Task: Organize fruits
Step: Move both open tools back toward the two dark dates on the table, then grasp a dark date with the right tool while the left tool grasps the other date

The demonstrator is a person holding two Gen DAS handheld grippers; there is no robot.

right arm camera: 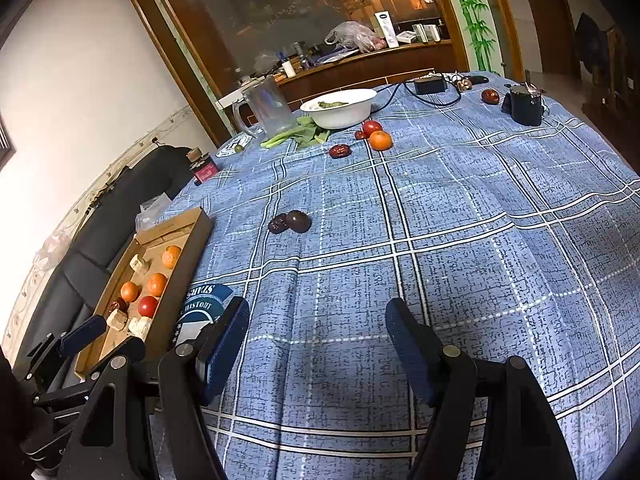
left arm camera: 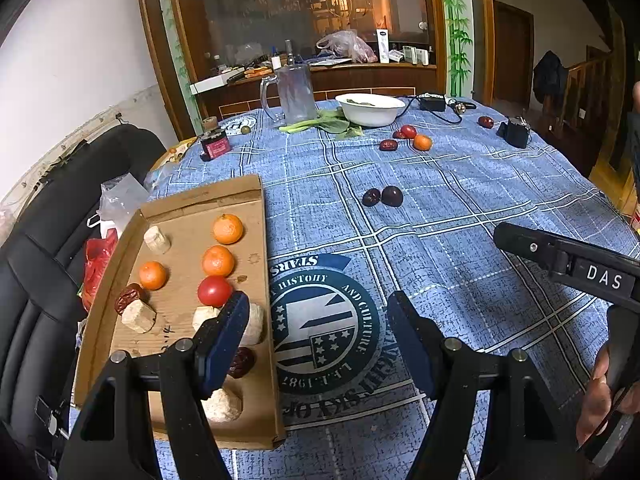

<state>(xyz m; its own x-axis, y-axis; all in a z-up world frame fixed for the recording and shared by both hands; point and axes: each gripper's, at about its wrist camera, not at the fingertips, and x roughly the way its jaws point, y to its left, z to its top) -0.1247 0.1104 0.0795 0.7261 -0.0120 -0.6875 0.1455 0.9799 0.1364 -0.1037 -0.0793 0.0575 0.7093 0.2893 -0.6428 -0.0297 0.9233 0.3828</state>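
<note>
A cardboard tray [left arm camera: 256, 360] [right arm camera: 188, 256] lies at the table's left edge. It holds three oranges [left arm camera: 227, 229], a red tomato [left arm camera: 214, 290], red dates [left arm camera: 129, 297] and pale beige chunks [left arm camera: 138, 316]. On the cloth, a dark plum [left arm camera: 392, 195] [right arm camera: 299, 221] and a dark date [left arm camera: 371, 197] lie mid-table. Farther back lie an orange [left arm camera: 422, 142] [right arm camera: 380, 139], a tomato [left arm camera: 408, 131] and dates [left arm camera: 388, 145]. My left gripper [left arm camera: 318, 328] is open and empty, straddling the tray's right edge. My right gripper [right arm camera: 316, 328] is open and empty above bare cloth.
A white bowl [left arm camera: 370, 109] [right arm camera: 340, 109], green vegetables [left arm camera: 320, 124], a glass jug [left arm camera: 294, 94] and a small jar [left arm camera: 215, 142] stand at the back. A black charger with cable [left arm camera: 433, 103] and a dark cup [right arm camera: 526, 105] sit far right. A black chair [left arm camera: 44, 280] stands left.
</note>
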